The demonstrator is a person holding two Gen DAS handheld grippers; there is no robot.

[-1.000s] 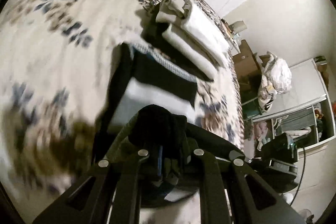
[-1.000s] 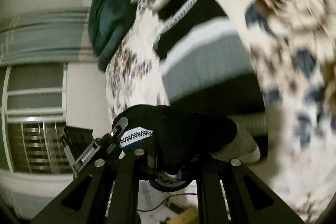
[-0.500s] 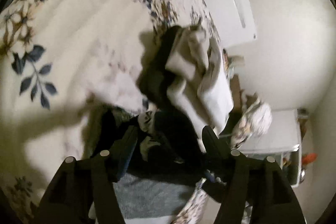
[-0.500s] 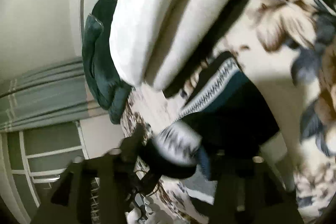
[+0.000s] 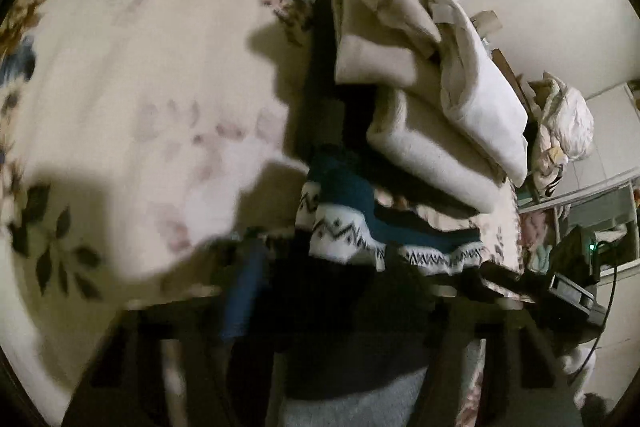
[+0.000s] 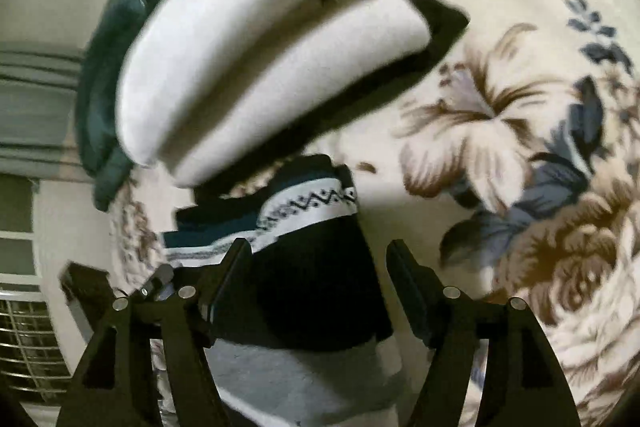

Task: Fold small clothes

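Change since a second ago: both grippers then held a bunched dark garment clamped at their tips above the bedspread. The patterned sweater [image 6: 312, 267] now lies folded on the floral bedspread [image 6: 520, 155], just in front of the stack of white folded clothes [image 6: 256, 67].

Right gripper [image 6: 320, 263]: jaws have just been opening and stand wide apart. The sweater's black band lies below and between the two fingers [image 6: 404, 279]; neither pad presses on it. Nothing held.

Left gripper [image 5: 320, 267]: badly blurred and dark in its own view; finger outlines hard to separate from the dark cloth. Jaws opened and then came together again within the last second and are now fully closed. Whether cloth is pinched between them cannot be told.

Sweater, left wrist view [image 5: 360, 227]: teal band and white zigzag band show just beyond the gripper tips, grey panel nearest the camera at bottom centre.

White folded clothes [image 5: 432, 115]: two thick folded pieces stacked on a black item, near the bed's far edge, touching or just beside the sweater's far end.

Dark green cushion [image 6: 108, 99]: on the bed behind the white stack.

Background, left wrist view: white bundle [image 5: 564, 123] on furniture beyond the bed.
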